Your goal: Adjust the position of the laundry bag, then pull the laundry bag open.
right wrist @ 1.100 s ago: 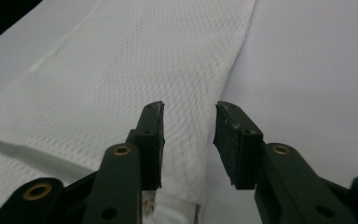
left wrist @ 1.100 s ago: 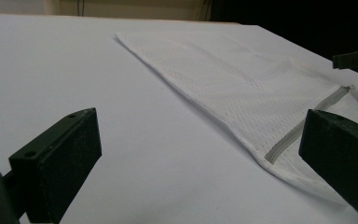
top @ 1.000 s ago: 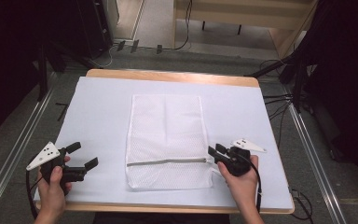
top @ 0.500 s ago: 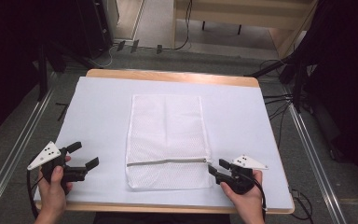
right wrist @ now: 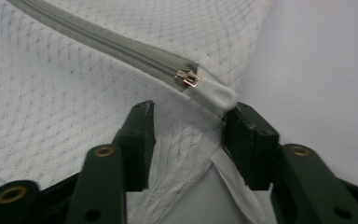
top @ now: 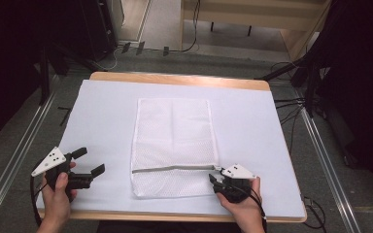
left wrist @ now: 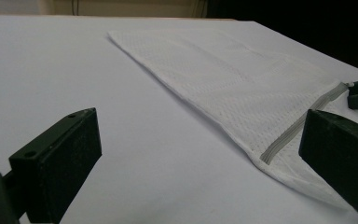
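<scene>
Mesh bag flat at mid-table, zipper across its near end. Right gripper at the bag's near right corner, jaws just closing, mesh bunched between them beside the zipper pull; firm pinch unclear. Left gripper wide, holding nothing, well left of the bag.

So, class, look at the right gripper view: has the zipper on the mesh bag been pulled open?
No, the zipper runs closed across the mesh bag, with its slider parked at the end by the edge.

High view overhead, facing forward-down; tool views low, close; all share mesh bag, zipper.
</scene>
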Tool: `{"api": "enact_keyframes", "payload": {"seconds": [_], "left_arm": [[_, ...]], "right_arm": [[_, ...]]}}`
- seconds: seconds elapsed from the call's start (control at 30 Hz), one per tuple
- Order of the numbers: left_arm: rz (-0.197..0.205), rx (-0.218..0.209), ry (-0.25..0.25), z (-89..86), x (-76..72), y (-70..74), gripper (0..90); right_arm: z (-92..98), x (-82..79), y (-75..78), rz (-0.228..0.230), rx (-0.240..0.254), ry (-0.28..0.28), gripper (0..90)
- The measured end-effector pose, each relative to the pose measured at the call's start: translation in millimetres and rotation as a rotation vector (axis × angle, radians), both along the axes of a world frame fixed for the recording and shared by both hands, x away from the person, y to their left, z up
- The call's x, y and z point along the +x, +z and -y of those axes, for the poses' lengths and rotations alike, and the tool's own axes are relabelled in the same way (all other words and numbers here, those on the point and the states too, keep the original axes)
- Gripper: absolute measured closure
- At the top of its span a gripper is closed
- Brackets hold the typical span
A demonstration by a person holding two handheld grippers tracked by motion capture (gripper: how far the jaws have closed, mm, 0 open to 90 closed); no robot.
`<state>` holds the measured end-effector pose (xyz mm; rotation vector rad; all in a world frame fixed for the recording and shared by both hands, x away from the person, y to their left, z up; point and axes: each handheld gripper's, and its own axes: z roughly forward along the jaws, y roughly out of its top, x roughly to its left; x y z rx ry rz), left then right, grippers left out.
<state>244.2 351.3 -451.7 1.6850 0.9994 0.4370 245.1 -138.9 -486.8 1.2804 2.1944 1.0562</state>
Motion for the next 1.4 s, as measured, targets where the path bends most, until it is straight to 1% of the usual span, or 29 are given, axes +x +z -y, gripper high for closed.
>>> {"api": "enact_keyframes", "payload": {"seconds": [0.03, 0.1, 0.13, 0.17, 0.2, 0.23, 0.27, 0.33, 0.43, 0.47, 0.5, 0.6, 0.63, 0.67, 0.7, 0.73, 0.77, 0.8, 0.87, 0.93, 0.97, 1.03, 1.07, 1.1, 1.17, 1.2, 1.27, 1.33, 1.4], "left_arm": [[-0.001, 0.003, -0.002, 0.2, 0.0, 0.0, 0.0], [0.001, 0.002, -0.005, 0.4, -0.6, 0.1, 0.0], [0.002, 0.001, -0.006, 0.4, -1.1, 0.4, 0.0], [0.004, 0.006, -0.003, 0.5, -1.6, 0.8, 0.0], [0.010, 0.013, -0.001, 1.0, -2.1, 1.1, 0.0], [0.018, 0.037, -0.002, 3.4, -3.3, 2.1, 0.0], [0.022, 0.043, -0.009, 5.5, -3.7, 2.7, 0.0], [0.026, 0.038, -0.034, 13.8, -6.0, 5.0, 0.0], [0.018, 0.018, -0.075, 29.9, -8.4, 7.2, 0.0], [0.008, 0.015, -0.092, 38.4, -9.2, 8.3, 0.0], [-0.001, 0.006, -0.103, 43.7, -9.4, 8.9, 0.0], [-0.033, -0.037, -0.149, 69.1, -8.9, 12.1, 0.0], [-0.036, -0.042, -0.159, 75.4, -8.1, 13.0, 0.0], [-0.046, -0.046, -0.175, 86.3, -6.3, 14.5, 0.3], [-0.051, -0.040, -0.176, 92.9, -5.2, 15.6, 6.7], [-0.060, -0.049, -0.182, 101.6, -4.3, 16.5, 6.7], [-0.066, -0.060, -0.209, 111.5, -3.5, 17.0, 9.9], [-0.072, -0.061, -0.221, 118.1, -2.9, 17.1, 11.9], [-0.082, -0.030, -0.219, 139.6, -1.2, 18.0, 19.1], [-0.085, -0.003, -0.206, 157.6, 0.6, 19.2, 32.0], [-0.089, 0.003, -0.209, 164.0, 1.8, 19.3, 39.7], [-0.111, 0.008, -0.237, 182.6, 6.0, 19.7, 50.9], [-0.119, 0.009, -0.247, 188.3, 7.3, 19.7, 56.7], [-0.135, -0.003, -0.264, 197.8, 9.7, 19.2, 60.0], [-0.157, 0.007, -0.267, 210.7, 12.5, 18.5, 68.4], [-0.167, 0.001, -0.283, 218.6, 14.6, 17.8, 72.3], [-0.177, 0.015, -0.286, 228.7, 16.8, 16.8, 79.5], [-0.190, 0.016, -0.288, 237.2, 19.6, 15.1, 85.2], [-0.199, 0.015, -0.280, 244.4, 22.6, 12.7, 88.3]], "right_arm": [[0.4, 0.1, 0.3, -0.001, 0.003, -0.002, 67.0], [2.9, 1.1, 1.1, -0.013, 0.017, -0.030, 78.6], [4.3, 2.1, 1.5, -0.024, 0.030, -0.036, 82.9], [7.0, 4.1, 2.2, -0.042, 0.067, -0.034, 86.4], [8.5, 4.8, 2.7, -0.050, 0.096, -0.030, 87.4], [8.7, 4.8, 3.4, -0.048, 0.107, -0.030, 87.7], [8.4, 4.1, 5.6, -0.036, 0.104, -0.030, 87.9], [7.5, 2.1, 11.1, -0.001, 0.111, -0.031, 87.9], [6.4, -0.2, 19.0, 0.043, 0.122, -0.037, 87.9], [5.9, -0.5, 20.3, 0.053, 0.120, -0.038, 88.0], [5.2, -1.1, 21.9, 0.061, 0.118, -0.040, 88.0], [3.5, -2.5, 23.5, 0.081, 0.113, -0.040, 88.0], [2.9, -3.4, 23.9, 0.085, 0.114, -0.041, 88.0], [2.6, -3.9, 24.1, 0.088, 0.111, -0.039, 88.0], [1.8, -5.4, 25.1, 0.099, 0.107, -0.033, 88.0], [1.8, -5.4, 25.1, 0.099, 0.107, -0.033, 88.0], [1.2, -6.3, 25.8, 0.101, 0.109, -0.034, 88.0], [0.7, -6.8, 26.5, 0.107, 0.109, -0.032, 88.0], [-0.1, -7.5, 27.2, 0.114, 0.104, -0.028, 88.0], [-0.6, -8.1, 28.0, 0.116, 0.105, -0.026, 87.9], [-1.0, -8.4, 28.7, 0.118, 0.103, -0.025, 87.9], [-1.6, -8.8, 29.7, 0.126, 0.104, -0.024, 88.0], [-2.2, -9.3, 30.2, 0.125, 0.106, -0.023, 88.0], [-2.6, -9.3, 30.4, 0.127, 0.107, -0.019, 87.9], [-4.0, -10.1, 30.9, 0.129, 0.104, -0.020, 87.9], [-4.6, -10.3, 31.1, 0.129, 0.102, -0.017, 87.9], [-5.7, -10.8, 31.6, 0.133, 0.100, -0.012, 88.0], [-7.2, -11.7, 32.3, 0.136, 0.101, -0.010, 88.0], [-8.2, -12.5, 33.2, 0.142, 0.095, -0.002, 87.9]]}}
